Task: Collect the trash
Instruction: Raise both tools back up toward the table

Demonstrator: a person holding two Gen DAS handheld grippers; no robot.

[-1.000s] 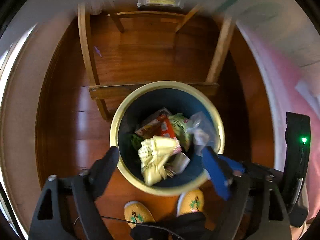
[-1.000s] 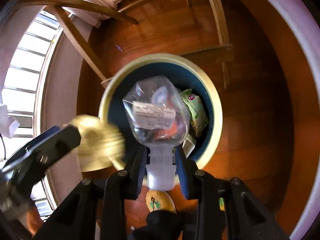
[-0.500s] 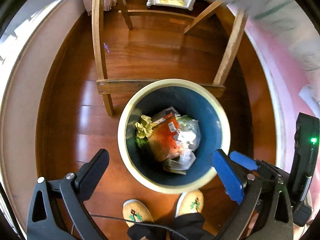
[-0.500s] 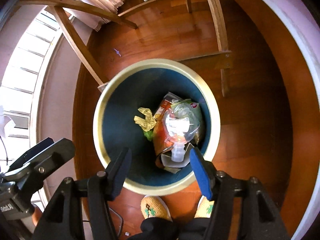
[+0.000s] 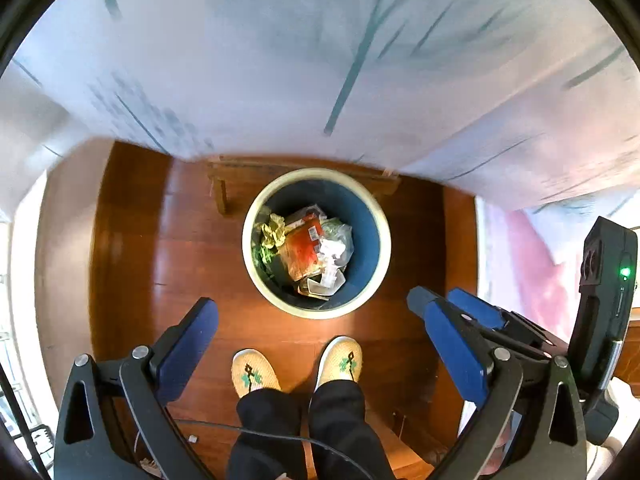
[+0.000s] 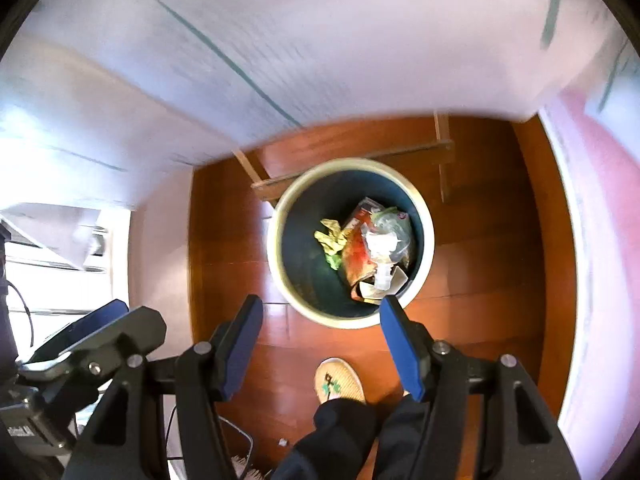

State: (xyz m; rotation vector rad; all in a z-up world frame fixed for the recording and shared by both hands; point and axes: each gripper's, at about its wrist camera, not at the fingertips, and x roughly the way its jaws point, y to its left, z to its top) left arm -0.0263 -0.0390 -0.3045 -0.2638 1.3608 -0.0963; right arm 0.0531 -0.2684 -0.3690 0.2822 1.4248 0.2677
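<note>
Hovering both grippers empty over the bin (image 5: 316,312).
My left gripper (image 5: 316,332) gapes wide, right gripper (image 6: 320,336) half-spread; next, fetching more trash.

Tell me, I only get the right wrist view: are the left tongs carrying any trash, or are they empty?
Observer: Empty. The left tongs have just been opening and stand wide, with nothing between them.
Operator: Where are the feet relative to the bin?
Observer: Two slippers stand side by side on the floor just short of the bin, neither one touching its rim.
</note>
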